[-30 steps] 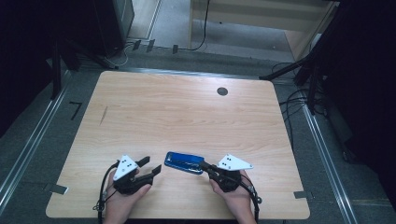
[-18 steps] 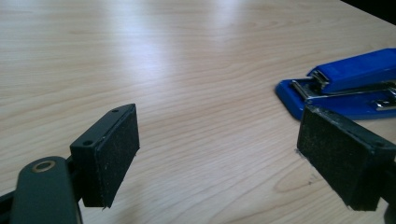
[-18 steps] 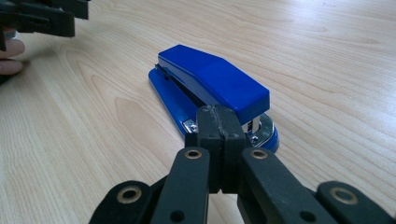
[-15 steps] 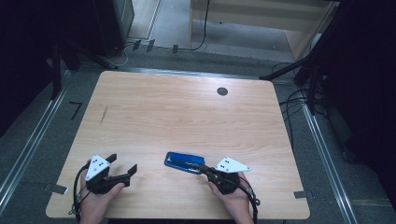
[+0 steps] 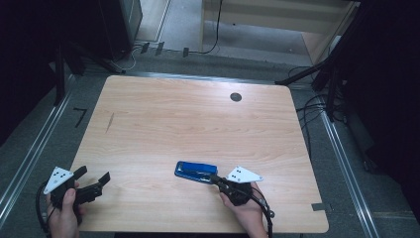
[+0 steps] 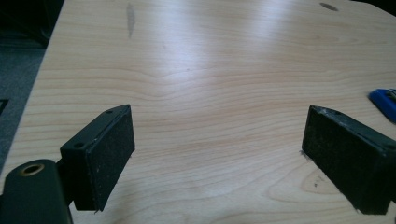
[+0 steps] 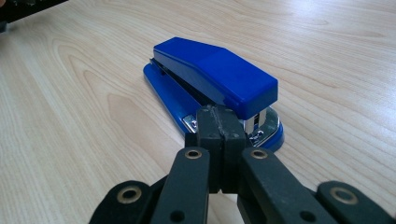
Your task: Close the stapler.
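At the near left corner of the worktop [image 5: 163,124], your left gripper [image 5: 94,184] sits with its jaws spread wide and nothing between them; in the left gripper view the two black pads frame bare wood, and only a sliver of blue shows at the far right edge. That hand is well apart from the work for now.

Move toward the middle and you find the stapler [image 5: 195,171], lying flat on its base near the front edge, its long axis running roughly left to right across the worktop. It looks like a blue shell over a metal frame, so I would expect it to be stiff, fairly dense for its bulk, and not fragile. The glossy top is probably slippery, and the hinged upper arm may give or swing up if you squeeze it from above and below or lift by the top alone.

Further right, your right gripper [image 5: 218,179] is pressed together, jaws closed on nothing, with the tips right at the stapler's near end, where the shiny metal shows under the blue cap; I cannot tell whether they actually touch it. Closed like that, it can nudge but not lift.

To pick it up, I would open the jaws and take the stapler across its width at mid-length, pads on the two long flat sides, catching base and top together so the hinge stays shut and the weight balances.
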Demonstrator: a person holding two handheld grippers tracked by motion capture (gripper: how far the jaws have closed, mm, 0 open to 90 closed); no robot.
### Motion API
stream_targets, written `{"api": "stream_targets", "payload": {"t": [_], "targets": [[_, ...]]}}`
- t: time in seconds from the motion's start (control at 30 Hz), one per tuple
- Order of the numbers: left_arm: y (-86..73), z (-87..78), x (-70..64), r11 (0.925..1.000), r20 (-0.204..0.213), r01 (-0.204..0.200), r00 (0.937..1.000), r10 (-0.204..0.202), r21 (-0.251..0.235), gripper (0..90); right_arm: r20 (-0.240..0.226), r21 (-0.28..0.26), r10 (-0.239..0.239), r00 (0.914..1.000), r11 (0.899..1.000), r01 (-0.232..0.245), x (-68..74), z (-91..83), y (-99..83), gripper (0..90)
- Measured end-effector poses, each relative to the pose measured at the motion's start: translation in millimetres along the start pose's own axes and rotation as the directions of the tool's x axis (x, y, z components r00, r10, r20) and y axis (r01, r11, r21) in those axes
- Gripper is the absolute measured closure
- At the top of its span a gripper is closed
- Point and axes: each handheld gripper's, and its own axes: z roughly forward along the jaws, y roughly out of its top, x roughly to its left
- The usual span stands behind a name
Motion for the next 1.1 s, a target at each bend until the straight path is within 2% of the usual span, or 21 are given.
{"api": "stream_targets", "payload": {"t": [0.2, 0.33, 0.53, 0.87, 1.1], "targets": [[-0.1, 3.8, -1.3, 0.9997, 0.007, -0.013, 0.9999, 0.012, 0.022, 9.9, 0.012, 0.001, 0.000, 0.9999, 1.000, 0.000, -3.1, 3.0, 0.4, 90.0], [0.0, 4.0, -0.4, 0.9998, 0.002, 0.001, 1.0000, -0.001, 0.019, 11.3, 0.020, -0.001, 0.004, 0.9998, 1.000, -0.004, -5.8, 4.3, 0.8, 90.0], [0.3, 5.1, -2.9, 0.9993, -0.004, -0.023, 0.9997, 0.023, 0.029, 12.1, 0.030, -0.012, 0.018, 0.9994, 1.000, -0.017, -11.6, 6.0, 2.4, 90.0], [0.3, 5.4, -2.6, 0.9994, -0.005, -0.017, 0.9998, 0.017, 0.031, 12.6, 0.045, -0.018, 0.021, 0.9988, 1.000, -0.021, -16.2, 8.9, 4.3, 90.0], [0.3, 5.4, -2.7, 0.9992, -0.007, -0.017, 0.9998, 0.017, 0.036, 12.6, 0.026, -0.013, 0.026, 0.9993, 1.000, -0.025, -17.4, 9.6, 5.0, 90.0]]}}
